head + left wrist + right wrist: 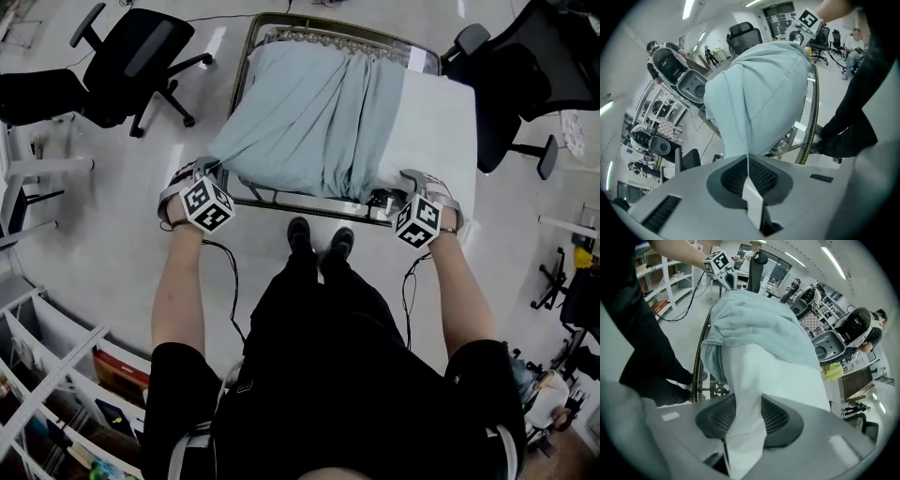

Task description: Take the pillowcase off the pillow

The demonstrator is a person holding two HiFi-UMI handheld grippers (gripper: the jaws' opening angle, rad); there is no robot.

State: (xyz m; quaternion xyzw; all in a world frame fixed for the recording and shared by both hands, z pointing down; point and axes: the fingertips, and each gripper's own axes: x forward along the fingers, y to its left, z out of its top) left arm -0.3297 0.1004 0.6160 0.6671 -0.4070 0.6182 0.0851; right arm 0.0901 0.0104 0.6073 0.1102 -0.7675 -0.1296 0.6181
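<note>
— Pale blue fabric pillowcase (300, 112): where?
— On the metal-framed table (281, 199), covering most of the white pillow (436, 131) (its right end bare). Left tool (748, 159) clamps the case's near corner; right tool (746, 411) clamps the bare pillow corner.

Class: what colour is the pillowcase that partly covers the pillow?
The pillowcase is pale blue-green, clearest in the head view beside the white pillow.
</note>
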